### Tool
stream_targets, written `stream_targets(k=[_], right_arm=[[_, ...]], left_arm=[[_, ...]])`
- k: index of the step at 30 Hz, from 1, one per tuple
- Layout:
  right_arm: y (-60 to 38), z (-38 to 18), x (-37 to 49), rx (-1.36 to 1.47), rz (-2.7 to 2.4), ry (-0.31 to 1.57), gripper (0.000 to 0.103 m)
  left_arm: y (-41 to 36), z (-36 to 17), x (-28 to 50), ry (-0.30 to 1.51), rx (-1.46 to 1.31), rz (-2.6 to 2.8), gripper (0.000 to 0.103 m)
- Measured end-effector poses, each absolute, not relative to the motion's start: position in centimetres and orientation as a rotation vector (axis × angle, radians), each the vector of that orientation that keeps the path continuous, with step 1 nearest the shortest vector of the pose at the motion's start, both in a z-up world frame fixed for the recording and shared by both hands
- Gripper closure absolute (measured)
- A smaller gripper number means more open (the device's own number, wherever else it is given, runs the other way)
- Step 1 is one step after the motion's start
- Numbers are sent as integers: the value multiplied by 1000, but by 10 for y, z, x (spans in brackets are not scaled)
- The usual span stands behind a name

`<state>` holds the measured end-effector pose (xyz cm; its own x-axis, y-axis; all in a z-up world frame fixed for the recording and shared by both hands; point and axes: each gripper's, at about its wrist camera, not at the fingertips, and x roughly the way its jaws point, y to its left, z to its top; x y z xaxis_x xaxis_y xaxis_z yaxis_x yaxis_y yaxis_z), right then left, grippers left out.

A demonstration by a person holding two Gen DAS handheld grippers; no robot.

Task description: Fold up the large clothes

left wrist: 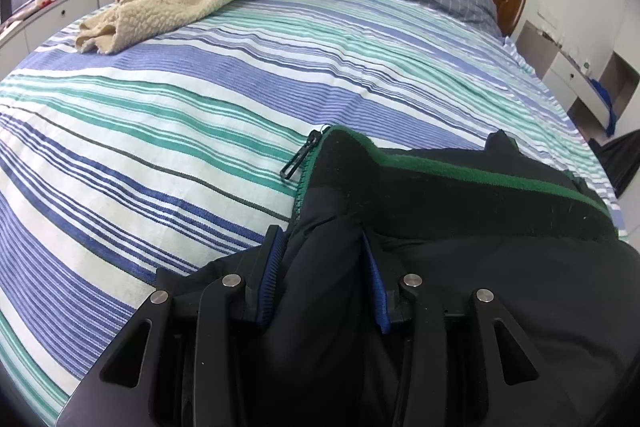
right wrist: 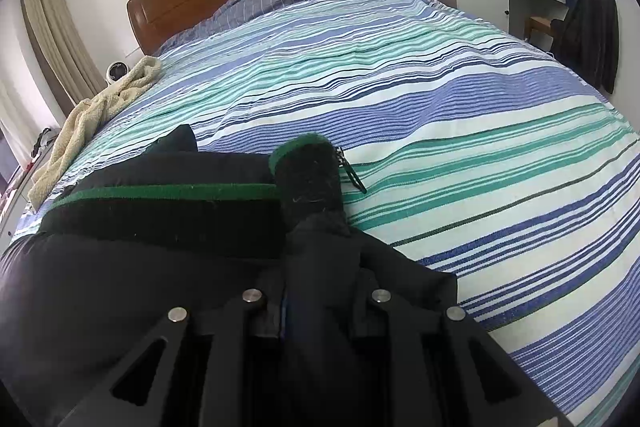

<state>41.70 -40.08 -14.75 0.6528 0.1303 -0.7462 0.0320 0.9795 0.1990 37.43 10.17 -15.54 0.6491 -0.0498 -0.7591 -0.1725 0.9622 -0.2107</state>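
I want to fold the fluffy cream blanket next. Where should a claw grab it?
Probably the loose end of the cream fleece nearest the bed's edge, coming from the near side. It lies rumpled, and that end sticks out, free of the pile. Both claws currently pinch the black jacket.

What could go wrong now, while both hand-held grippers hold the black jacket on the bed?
1. The left hand-held gripper pinches thick jacket fabric, so it may slip out.
2. The loose zipper pull could catch on the striped sheet.
3. The right hand-held gripper grips close to the collar, which could bunch the fold.
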Motion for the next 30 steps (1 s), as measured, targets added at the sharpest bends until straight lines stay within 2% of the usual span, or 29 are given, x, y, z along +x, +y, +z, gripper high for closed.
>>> stream_targets(k=[10, 17, 20, 22, 23, 25, 27, 30], right_arm=[[-406, -149, 418, 234, 70, 854, 84], [-414, -149, 419, 289, 101, 849, 81], [-427, -147, 418, 386, 165, 867, 77], [-437, -135, 418, 399, 197, 917, 60], [-441, -128, 413, 394, 197, 909, 57], [-448, -103, 395, 373, 212, 846, 54], [-449, -77, 368, 322, 244, 787, 54], [-441, -56, 328, 301, 311, 753, 54]], left_arm=[[102, -155, 374, 866, -284, 69, 61], [104, -151, 372, 880, -272, 120, 36], [106, -140, 370, 950, -253, 96, 35], [107, -118, 354, 954, -269, 21, 37], [105, -100, 339, 926, -278, -30, 36], [93, -69, 314, 873, -250, -92, 29], [72, -44, 295, 828, -213, -179, 16], [22, -24, 290, 828, -124, -314, 13]])
